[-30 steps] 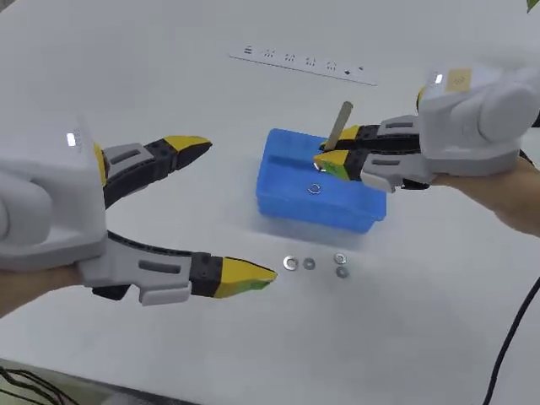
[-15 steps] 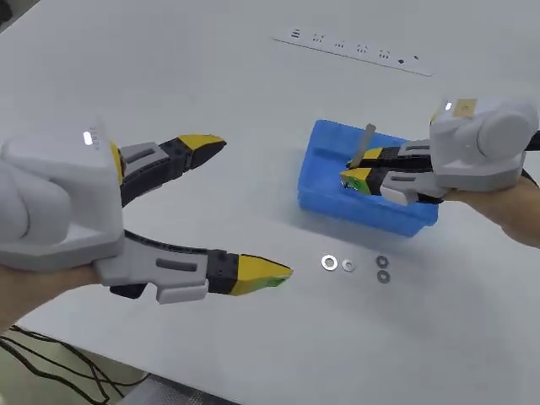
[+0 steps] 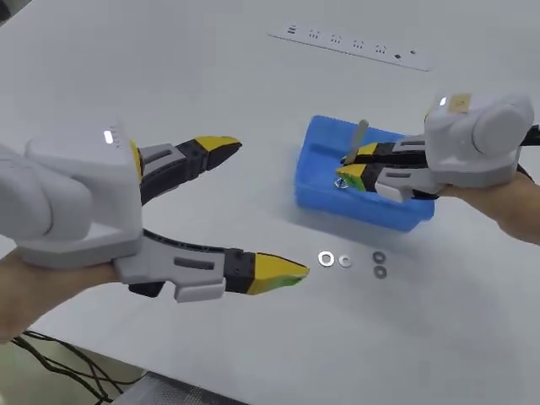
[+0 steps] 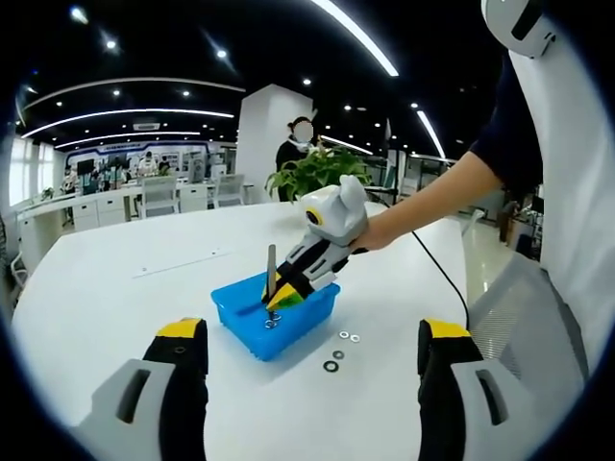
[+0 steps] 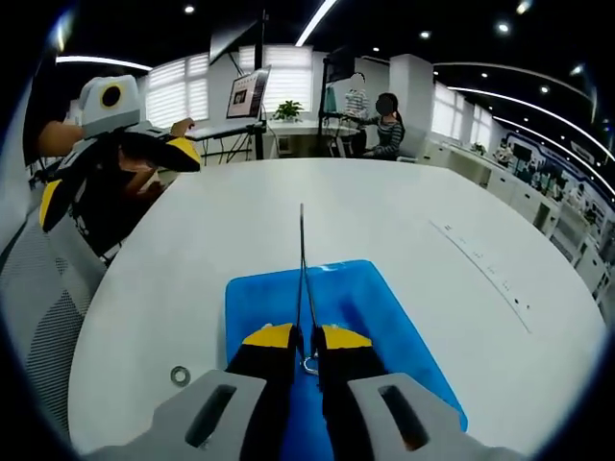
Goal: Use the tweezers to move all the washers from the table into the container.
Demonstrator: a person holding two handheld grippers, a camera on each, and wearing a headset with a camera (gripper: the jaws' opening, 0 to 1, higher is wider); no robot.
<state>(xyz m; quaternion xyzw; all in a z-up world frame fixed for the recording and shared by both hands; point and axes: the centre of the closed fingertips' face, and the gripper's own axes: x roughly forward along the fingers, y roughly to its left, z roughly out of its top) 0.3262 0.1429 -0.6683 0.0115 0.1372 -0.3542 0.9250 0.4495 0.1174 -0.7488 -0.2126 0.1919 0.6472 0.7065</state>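
Tweezers (image 5: 301, 254) in right tool (image 5: 306, 338) over blue container (image 5: 389, 322)

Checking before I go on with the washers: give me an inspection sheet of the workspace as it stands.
Surface: white table, flat and plain.
Job's things: blue plastic container; four small silver metal washers on the table in front of it; a fifth washer over the container at the tips of the thin metal tweezers, held or lying, cannot tell.
Clutter: white socket strip beyond the container.
Grippers: left hand-held gripper open, holding nothing; right hand-held gripper shut on the tweezers, over the container.
Cables: black cables below the table's near edge.
Surroundings: open office; potted green plant.
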